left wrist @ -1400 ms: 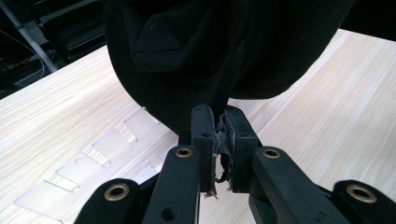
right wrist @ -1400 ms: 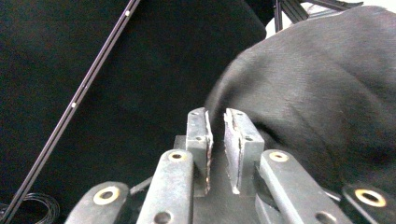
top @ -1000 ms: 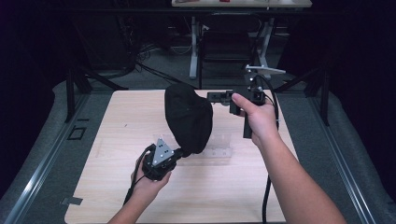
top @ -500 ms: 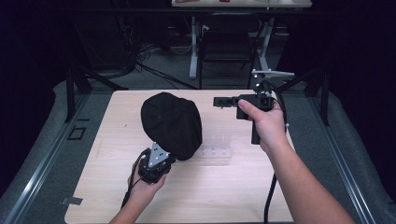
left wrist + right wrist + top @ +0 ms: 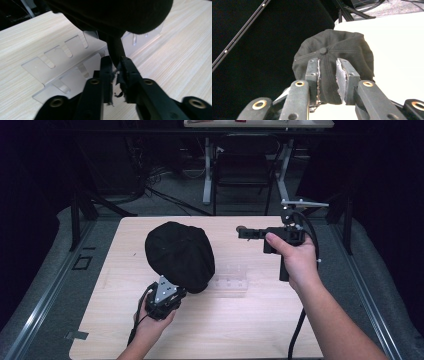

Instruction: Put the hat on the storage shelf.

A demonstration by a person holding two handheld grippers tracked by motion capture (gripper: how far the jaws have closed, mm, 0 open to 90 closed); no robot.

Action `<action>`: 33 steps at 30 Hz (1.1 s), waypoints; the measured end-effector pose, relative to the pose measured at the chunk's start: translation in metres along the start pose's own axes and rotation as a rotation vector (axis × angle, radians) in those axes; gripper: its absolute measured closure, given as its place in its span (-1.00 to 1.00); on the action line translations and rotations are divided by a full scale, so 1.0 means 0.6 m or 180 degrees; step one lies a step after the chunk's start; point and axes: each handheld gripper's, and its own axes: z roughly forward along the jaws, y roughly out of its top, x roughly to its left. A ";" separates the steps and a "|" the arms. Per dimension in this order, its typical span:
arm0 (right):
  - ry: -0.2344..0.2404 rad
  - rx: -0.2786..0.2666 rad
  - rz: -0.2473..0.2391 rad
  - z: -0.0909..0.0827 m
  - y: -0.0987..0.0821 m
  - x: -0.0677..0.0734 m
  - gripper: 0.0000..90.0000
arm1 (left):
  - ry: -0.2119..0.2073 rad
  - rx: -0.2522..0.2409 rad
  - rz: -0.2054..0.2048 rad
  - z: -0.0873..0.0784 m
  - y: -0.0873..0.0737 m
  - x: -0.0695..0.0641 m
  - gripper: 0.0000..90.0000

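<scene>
Black cap (image 5: pixel 180 254) sat over the clear acrylic stand (image 5: pixel 231 279) near mid-table (image 5: pixel 260 330), propped up w/ left gripper (image 5: pixel 167 292) under its near edge. Left jaws had just been opening; a strip of cap fabric (image 5: pixel 116 51) hung btwn the pads, grip loosened, pads not pressing. Right gripper (image 5: pixel 243 233) was held off to the cap's right, well apart; jaws had just been opening, nothing btwn them.
</scene>
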 end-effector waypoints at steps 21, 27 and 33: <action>-0.0787 -0.0017 -0.0426 -0.056 -0.074 -0.036 0.31 | 0.0012 -0.0022 -0.0535 -0.069 -0.045 0.065 0.02; -0.0869 -0.0024 -0.0519 -0.055 -0.111 -0.050 0.34 | 0.0041 -0.0046 -0.0684 -0.069 -0.063 0.075 0.05; -0.1018 0.0040 -0.0763 -0.044 -0.150 -0.057 0.32 | 0.0054 -0.0073 -0.0705 -0.065 -0.075 0.076 0.06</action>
